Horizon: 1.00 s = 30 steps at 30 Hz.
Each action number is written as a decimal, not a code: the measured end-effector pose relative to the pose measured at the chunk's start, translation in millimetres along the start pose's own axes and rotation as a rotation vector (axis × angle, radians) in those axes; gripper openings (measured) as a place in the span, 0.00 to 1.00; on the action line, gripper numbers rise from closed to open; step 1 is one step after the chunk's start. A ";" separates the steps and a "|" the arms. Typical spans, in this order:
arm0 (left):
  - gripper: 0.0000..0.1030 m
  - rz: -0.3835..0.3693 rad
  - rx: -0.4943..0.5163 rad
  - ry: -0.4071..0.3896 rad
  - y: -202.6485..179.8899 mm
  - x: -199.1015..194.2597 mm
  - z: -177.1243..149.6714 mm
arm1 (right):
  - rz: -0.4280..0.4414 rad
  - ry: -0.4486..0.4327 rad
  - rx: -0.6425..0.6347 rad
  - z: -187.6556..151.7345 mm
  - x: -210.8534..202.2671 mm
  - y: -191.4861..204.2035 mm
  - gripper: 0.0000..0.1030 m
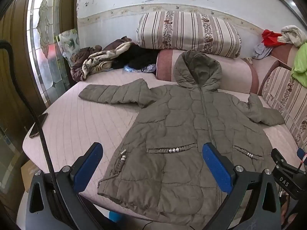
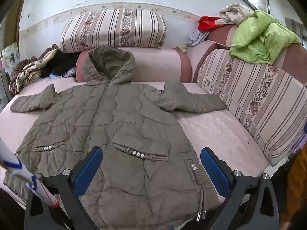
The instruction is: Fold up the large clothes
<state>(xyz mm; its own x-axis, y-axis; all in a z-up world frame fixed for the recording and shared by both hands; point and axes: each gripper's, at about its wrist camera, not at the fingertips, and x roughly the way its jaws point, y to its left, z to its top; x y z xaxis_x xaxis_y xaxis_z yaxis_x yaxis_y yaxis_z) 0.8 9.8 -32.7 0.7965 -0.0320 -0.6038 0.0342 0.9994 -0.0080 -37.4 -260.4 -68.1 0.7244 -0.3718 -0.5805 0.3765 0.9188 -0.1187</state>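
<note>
Fingers [image 1: 90, 164] of the left gripper [image 1: 152, 164] and the right gripper [image 2: 151, 167] stand wide apart, holding nothing, above the hem of the olive hooded jacket [image 1: 182, 126], which lies flat on the pink bed [image 1: 76, 118], zipped, hood at twelve o'clock, sleeves at nine and three.

Your right tool [image 2: 151, 163] hovers wide open over the coat [image 2: 115, 118], spread flat, zipped, on the bed [image 2: 220, 130].
</note>
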 end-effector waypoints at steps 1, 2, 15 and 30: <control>1.00 0.002 -0.002 0.008 0.1 2.5 -1.7 | 0.000 0.002 -0.001 -0.5 0.7 0.3 1.00; 1.00 0.000 -0.003 0.017 0.6 4.6 -2.3 | -0.001 0.004 -0.001 -0.9 1.8 0.8 1.00; 1.00 -0.072 -0.030 0.123 -0.9 2.5 -40.2 | -0.017 0.051 0.000 -7.9 18.8 -4.7 1.00; 1.00 -0.195 0.050 0.109 -18.4 -50.3 -86.4 | -0.030 0.044 0.031 -7.5 18.2 -12.9 1.00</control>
<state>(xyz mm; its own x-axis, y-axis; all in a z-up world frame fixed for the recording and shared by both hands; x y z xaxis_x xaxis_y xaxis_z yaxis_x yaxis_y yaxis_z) -92.0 -5.7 -71.0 0.7022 -0.2206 -0.6769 0.2132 0.9723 -0.0956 -33.4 -278.0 -83.2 0.6863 -0.3924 -0.6123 0.4160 0.9024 -0.1120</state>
